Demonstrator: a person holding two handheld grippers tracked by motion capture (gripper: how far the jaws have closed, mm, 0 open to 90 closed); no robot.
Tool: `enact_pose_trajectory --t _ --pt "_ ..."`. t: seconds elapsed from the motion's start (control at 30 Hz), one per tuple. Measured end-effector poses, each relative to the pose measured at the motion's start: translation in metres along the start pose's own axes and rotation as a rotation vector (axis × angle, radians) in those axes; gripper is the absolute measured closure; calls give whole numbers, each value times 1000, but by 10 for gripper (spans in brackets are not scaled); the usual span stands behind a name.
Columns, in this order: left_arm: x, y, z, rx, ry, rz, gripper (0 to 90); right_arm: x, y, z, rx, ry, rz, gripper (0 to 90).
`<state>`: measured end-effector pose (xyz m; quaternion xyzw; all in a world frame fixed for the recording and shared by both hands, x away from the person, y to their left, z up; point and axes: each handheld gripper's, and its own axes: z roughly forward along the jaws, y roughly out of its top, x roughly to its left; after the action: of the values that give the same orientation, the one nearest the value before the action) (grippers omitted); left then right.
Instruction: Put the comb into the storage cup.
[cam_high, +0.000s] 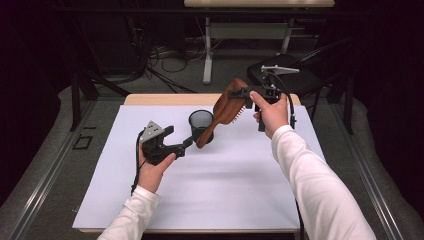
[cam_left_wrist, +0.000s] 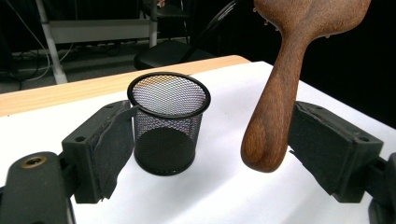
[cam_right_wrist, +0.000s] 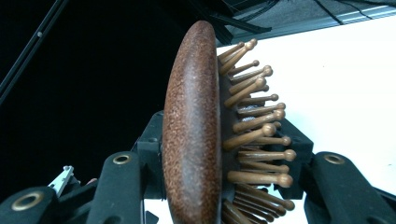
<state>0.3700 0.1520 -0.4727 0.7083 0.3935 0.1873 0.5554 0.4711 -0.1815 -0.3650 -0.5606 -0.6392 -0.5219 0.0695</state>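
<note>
Clamping the head of a wooden hairbrush (cam_high: 227, 107), the right gripper (cam_high: 246, 93) has its jaws pressed on the brush's smooth back and its bristle side, as the right gripper view shows close up. The brush hangs tilted, handle down and toward the person's left, its rounded end low over the white table (cam_high: 200, 200).

The left gripper (cam_high: 186, 143) sits low near the table with its jaws spread wide and gripping nothing. In the left gripper view the handle tip hangs just inside one pad (cam_left_wrist: 327, 149), close to it or just touching, while the black mesh cup (cam_left_wrist: 168, 123) stands by the other pad, apparently touching it.

The work in hand looks like getting the brush into the cup, handle first. To do that well, the right hand should lift the handle end above the cup's rim, line it up over the opening, and lower it steadily so the wood does not catch the mesh edge and tip the light cup. The left gripper could steady the cup by closing gently on its wall, but should stay clear of the handle's path. Release the brush once the handle rests on the cup's bottom.
</note>
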Motion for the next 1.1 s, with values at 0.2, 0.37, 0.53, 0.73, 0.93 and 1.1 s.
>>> enact_pose_trajectory --t 0.2,0.37,0.53,0.73,0.93,1.1 --pt "4 0 -1 1 -8 -23 99 2 3 -2 -9 -16 -8 484" --pt "8 0 -1 -2 -7 -48 65 6 4 -2 -13 -19 -16 483" --pt "10 0 -1 2 -7 -53 4 9 6 -2 -18 -23 -16 483" --pt "12 0 -2 4 6 -63 3 12 8 -1 -27 -34 -25 483" --pt "13 0 -2 14 12 -61 4 16 10 1 -32 -39 -30 483" --pt "14 0 -3 15 2 -69 3 19 12 3 -35 -42 -26 483"
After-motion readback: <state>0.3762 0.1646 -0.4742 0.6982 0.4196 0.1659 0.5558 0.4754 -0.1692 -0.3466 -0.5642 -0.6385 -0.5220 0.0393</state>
